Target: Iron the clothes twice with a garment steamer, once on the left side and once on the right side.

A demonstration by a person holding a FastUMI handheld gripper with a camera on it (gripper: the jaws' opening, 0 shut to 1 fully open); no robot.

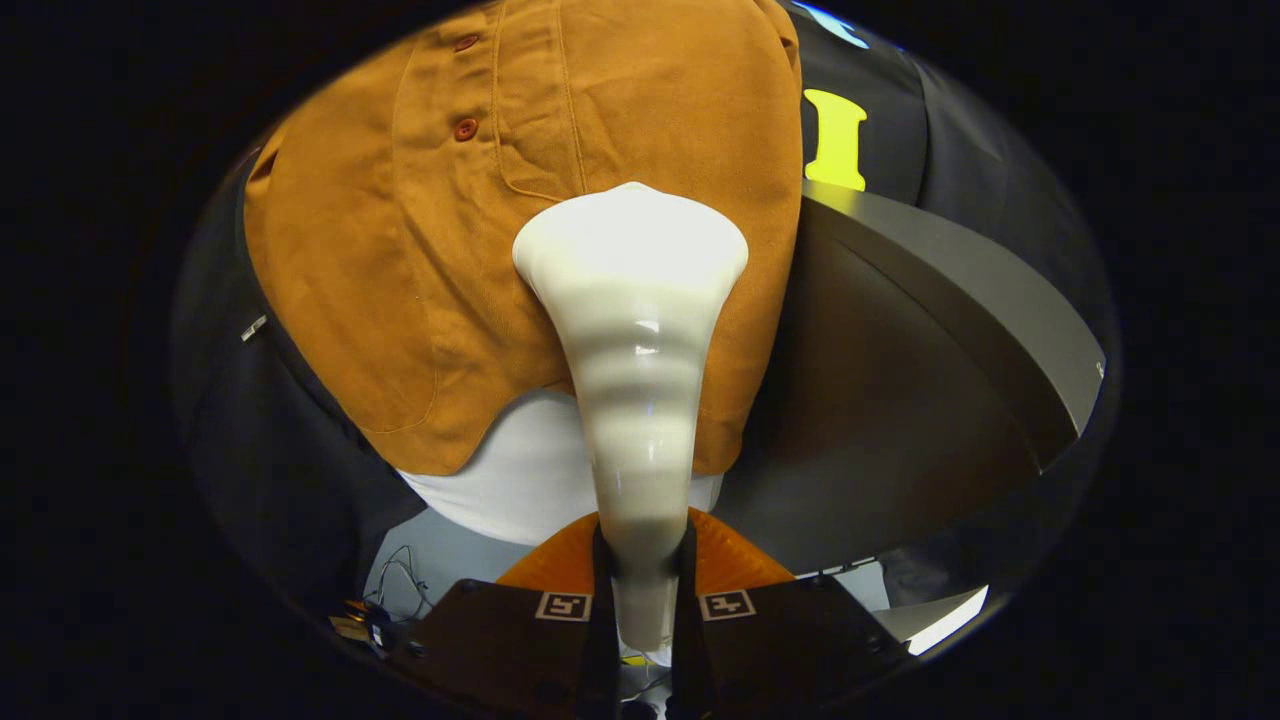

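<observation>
Held the white steamer [632,400] tight by its handle between both fingers [601,600], long way pointing straight ahead, wide head pressed on the brown shirt [420,250] near its right side, above the bottom edge.

Gripper view: rides on the gripper [645,590], looks forward along its fingers, close up to the hanging shirt [420,260].
</observation>
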